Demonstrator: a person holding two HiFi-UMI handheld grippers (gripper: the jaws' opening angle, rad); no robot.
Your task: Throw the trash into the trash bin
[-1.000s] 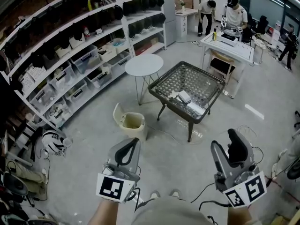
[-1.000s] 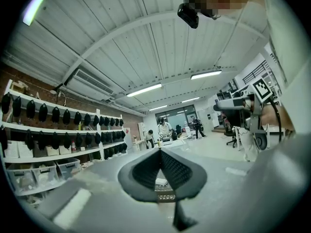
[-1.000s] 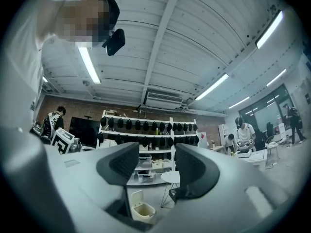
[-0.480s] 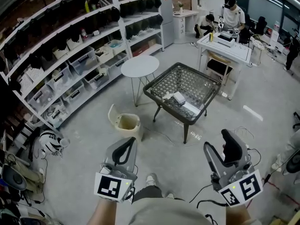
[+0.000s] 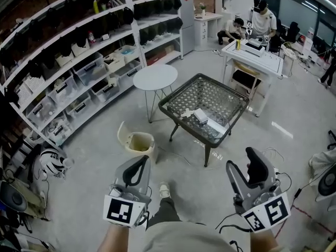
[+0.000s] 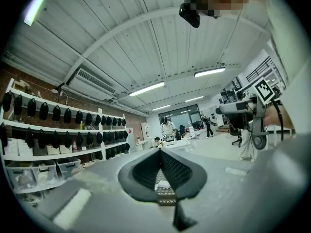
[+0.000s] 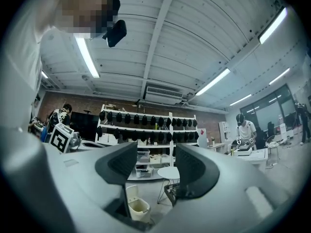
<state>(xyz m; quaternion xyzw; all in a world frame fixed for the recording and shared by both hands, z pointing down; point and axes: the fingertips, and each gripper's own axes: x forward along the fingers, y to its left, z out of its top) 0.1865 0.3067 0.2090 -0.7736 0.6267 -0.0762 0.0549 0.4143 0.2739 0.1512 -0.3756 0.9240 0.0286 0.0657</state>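
Observation:
White trash pieces [image 5: 201, 115] lie on the dark mesh-top table [image 5: 231, 96] ahead of me. The cream trash bin [image 5: 138, 143] stands on the floor left of that table, with its lid up. My left gripper [image 5: 144, 160] is held low in front of me, shut and empty, short of the bin. In the left gripper view its tips [image 6: 159, 152] meet, and the table's trash [image 6: 163, 184] shows beneath them. My right gripper [image 5: 244, 163] is open with nothing between its jaws. The right gripper view frames the bin [image 7: 138, 207] under the right gripper's [image 7: 156, 165] gap.
A round white table [image 5: 155, 76] stands behind the bin. Long shelves [image 5: 79, 62] with boxes and dark helmets line the left wall. A white desk [image 5: 254, 56] with people at it is beyond the mesh table. Cables [image 5: 273, 154] lie on the floor at right.
I have walked towards the bin and mesh table, which now sit nearer and lower in view. Both grippers came forward with me. My foot shows below the bin.

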